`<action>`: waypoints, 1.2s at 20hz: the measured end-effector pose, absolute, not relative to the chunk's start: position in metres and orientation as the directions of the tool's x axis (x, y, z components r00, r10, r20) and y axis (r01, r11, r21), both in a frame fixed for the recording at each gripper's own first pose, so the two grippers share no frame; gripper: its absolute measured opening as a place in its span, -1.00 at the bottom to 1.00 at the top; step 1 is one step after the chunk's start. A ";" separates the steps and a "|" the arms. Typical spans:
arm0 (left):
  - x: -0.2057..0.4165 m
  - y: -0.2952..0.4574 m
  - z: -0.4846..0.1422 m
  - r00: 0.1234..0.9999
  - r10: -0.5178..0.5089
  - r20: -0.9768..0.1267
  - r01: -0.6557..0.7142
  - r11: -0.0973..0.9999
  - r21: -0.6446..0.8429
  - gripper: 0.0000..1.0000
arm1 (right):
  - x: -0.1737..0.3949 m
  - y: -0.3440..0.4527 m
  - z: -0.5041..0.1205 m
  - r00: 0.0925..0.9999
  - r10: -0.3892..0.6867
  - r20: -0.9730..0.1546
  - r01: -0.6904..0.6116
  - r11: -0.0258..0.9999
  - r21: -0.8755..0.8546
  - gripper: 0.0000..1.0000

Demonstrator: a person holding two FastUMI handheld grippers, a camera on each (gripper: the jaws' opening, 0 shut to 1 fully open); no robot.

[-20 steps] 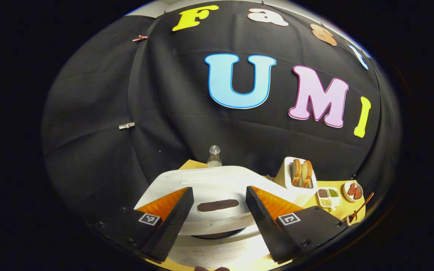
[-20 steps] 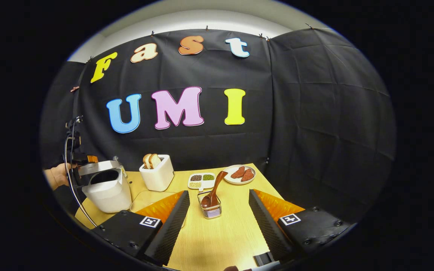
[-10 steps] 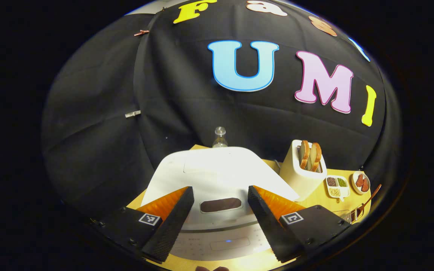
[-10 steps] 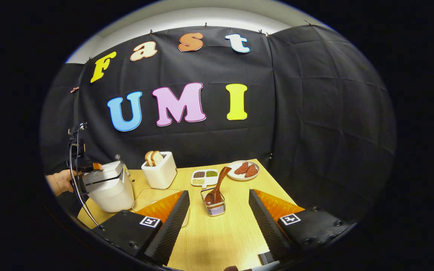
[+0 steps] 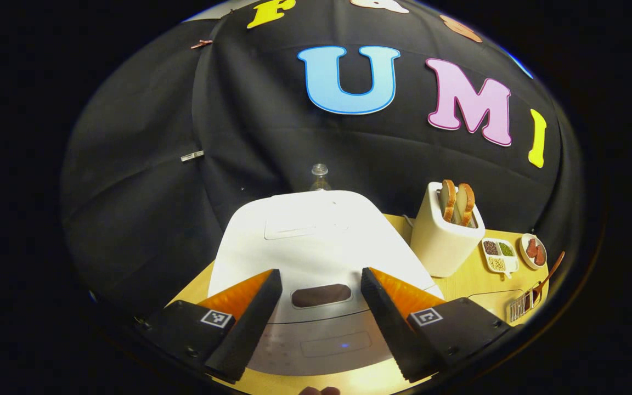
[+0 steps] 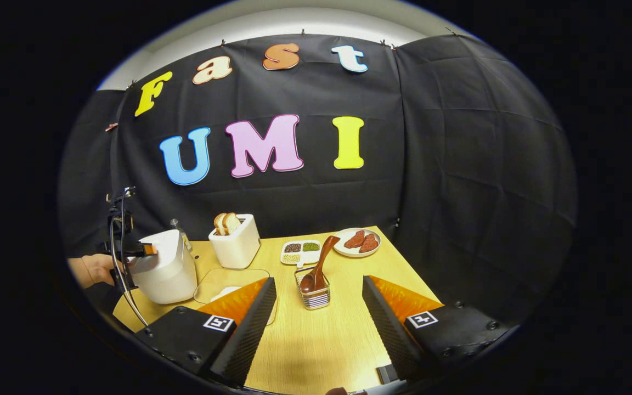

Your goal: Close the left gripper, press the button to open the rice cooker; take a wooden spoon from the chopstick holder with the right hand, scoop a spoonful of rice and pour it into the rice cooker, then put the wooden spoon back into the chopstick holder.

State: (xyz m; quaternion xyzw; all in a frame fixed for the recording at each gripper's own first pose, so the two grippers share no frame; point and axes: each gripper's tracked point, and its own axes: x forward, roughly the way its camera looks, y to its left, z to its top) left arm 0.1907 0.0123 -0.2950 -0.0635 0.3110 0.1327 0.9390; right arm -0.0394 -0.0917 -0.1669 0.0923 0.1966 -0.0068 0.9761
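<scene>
Left gripper [image 5: 320, 285] fingers [image 5: 250, 323] wide, empty.

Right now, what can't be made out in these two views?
- Rice cooker interior: lid is down, left gripper view.
- Glass bottle: mostly hidden behind the cooker.
- Wooden spoon bowl: sunk in the chopstick holder, right gripper view.
- Divided dish contents: too small to identify.
- Left gripper: far off, finger gap unreadable in the right gripper view.

The left gripper view sits close above the rice cooker [image 5: 316, 247]; the right gripper view looks across the table [image 6: 316, 334]; both share the toaster [image 6: 235, 247].
</scene>
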 end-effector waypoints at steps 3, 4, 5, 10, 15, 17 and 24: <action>0.193 0.013 -0.292 0.779 0.196 -0.595 -0.257 0.966 -0.019 1.00 | -0.041 -0.090 -0.167 0.922 0.029 -0.386 0.043 0.983 0.178 0.97; 0.195 0.014 -0.290 0.784 0.190 -0.591 -0.250 0.968 -0.020 1.00 | -0.042 -0.090 -0.167 0.922 0.032 -0.386 0.040 0.983 0.178 0.97; 0.196 0.015 -0.287 0.794 0.187 -0.579 -0.245 0.969 -0.023 1.00 | -0.042 -0.089 -0.166 0.922 0.034 -0.386 0.038 0.983 0.178 0.97; 0.197 0.026 -0.234 0.895 0.190 -0.404 -0.209 0.978 -0.004 0.94 | -0.041 -0.087 -0.166 0.923 0.039 -0.384 0.034 0.983 0.182 0.97; 0.169 0.012 -0.175 0.969 0.087 -0.233 -0.111 0.989 -0.093 0.93 | -0.033 -0.081 -0.162 0.926 0.051 -0.374 0.020 0.983 0.184 0.97; 0.152 0.011 -0.158 0.980 0.058 -0.189 -0.081 0.990 -0.118 0.93 | -0.028 -0.078 -0.159 0.929 0.054 -0.365 0.013 0.984 0.180 0.97; 0.096 0.008 -0.113 0.995 0.004 -0.097 -0.019 0.988 -0.156 0.94 | -0.012 -0.074 -0.137 0.946 0.059 -0.319 -0.013 0.989 0.145 0.97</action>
